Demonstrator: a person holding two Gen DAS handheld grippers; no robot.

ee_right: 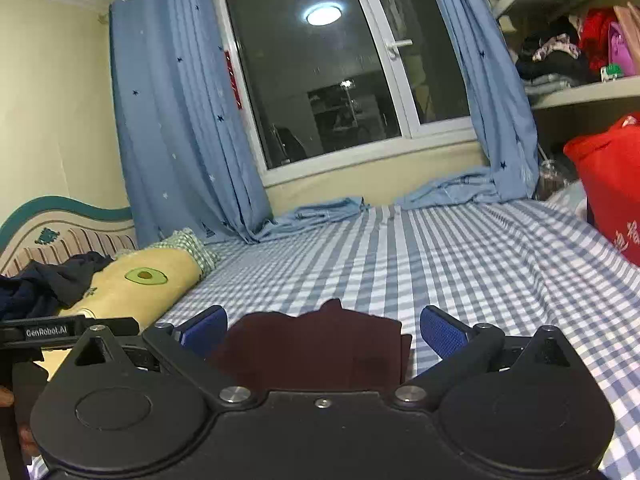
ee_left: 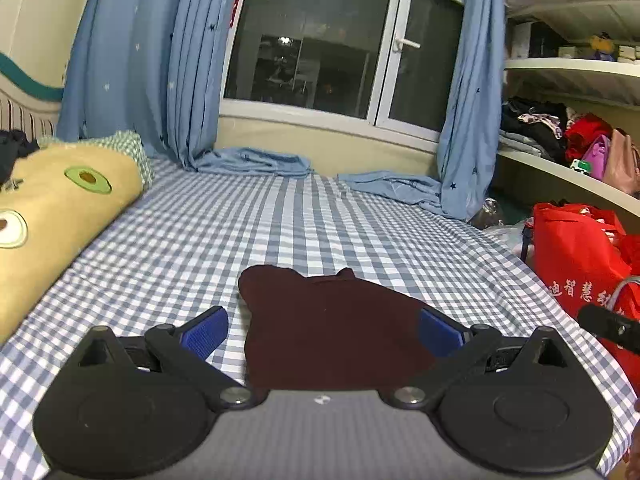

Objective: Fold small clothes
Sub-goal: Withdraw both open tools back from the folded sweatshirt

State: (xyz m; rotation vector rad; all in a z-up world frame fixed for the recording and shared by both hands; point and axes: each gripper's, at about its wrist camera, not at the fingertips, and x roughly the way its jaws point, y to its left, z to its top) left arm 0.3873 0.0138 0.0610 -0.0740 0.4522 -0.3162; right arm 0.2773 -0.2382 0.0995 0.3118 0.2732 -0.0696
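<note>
A small dark maroon garment (ee_left: 332,328) lies flat on the blue-and-white checked bed sheet (ee_left: 224,232), in folded layers. My left gripper (ee_left: 322,334) is open just above its near edge, and the cloth lies between the blue pads (ee_left: 204,334). In the right wrist view the same garment (ee_right: 316,348) lies under my open right gripper (ee_right: 322,332), with blue pads (ee_right: 442,334) on either side. Neither gripper holds the cloth. A part of the right gripper (ee_left: 608,326) shows at the right edge of the left wrist view.
A yellow avocado-print pillow (ee_left: 52,216) lies at the left with dark clothes (ee_right: 44,284) near the headboard. Blue curtains (ee_left: 132,60) hang by the window. A red bag (ee_left: 580,268) and cluttered shelves (ee_left: 560,136) stand at the right.
</note>
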